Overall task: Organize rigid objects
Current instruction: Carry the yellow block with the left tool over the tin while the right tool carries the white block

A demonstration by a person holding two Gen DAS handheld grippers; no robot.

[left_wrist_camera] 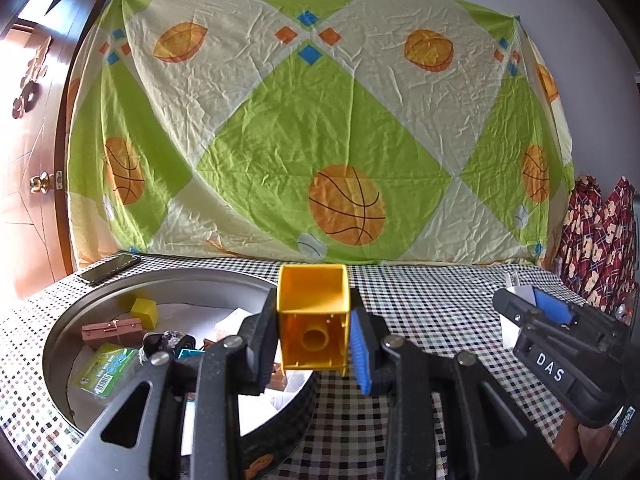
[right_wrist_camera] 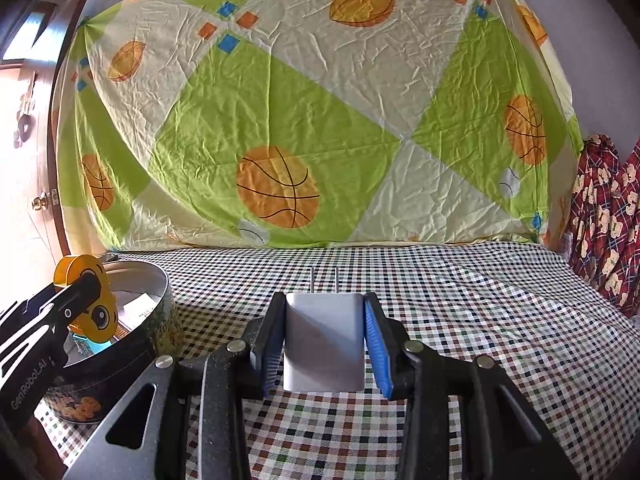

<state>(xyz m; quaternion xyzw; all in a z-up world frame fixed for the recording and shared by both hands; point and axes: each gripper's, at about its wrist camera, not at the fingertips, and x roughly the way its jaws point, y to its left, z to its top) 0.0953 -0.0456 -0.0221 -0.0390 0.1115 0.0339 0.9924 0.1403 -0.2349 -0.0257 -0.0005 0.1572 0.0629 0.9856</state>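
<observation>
A checked cloth (right_wrist_camera: 460, 320) covers the table, with a green and cream basketball-print sheet (left_wrist_camera: 312, 120) hung behind it and a wooden door (left_wrist_camera: 28, 184) at the left. The left gripper (left_wrist_camera: 314, 340) pinches 1 yellow hollow block (left_wrist_camera: 312, 316) by its 2 side walls, holding it above the near rim of the round metal tin (left_wrist_camera: 168, 284); the block looks light, stiff and smooth-sided, so the flat outer walls seem the best place to grip, and its thin open shell could flex or slip if squeezed at the edge. The right gripper (right_wrist_camera: 324, 344) is closed on 1 white plug adapter (right_wrist_camera: 324, 344), its 2 metal prongs (right_wrist_camera: 324, 278) pointing away from the camera, held over the cloth just right of the tin; it looks hard, compact and a little slick, best taken across its broad flat faces as it is now. Inside the tin I can pick out 1 small yellow cube (left_wrist_camera: 145, 312), 1 brown toy chest (left_wrist_camera: 112, 330), 1 green packet (left_wrist_camera: 106, 372) and some white cards or boxes, with other pieces too hidden to count. 1 phone (left_wrist_camera: 109, 268) lies on the cloth behind the tin.
</observation>
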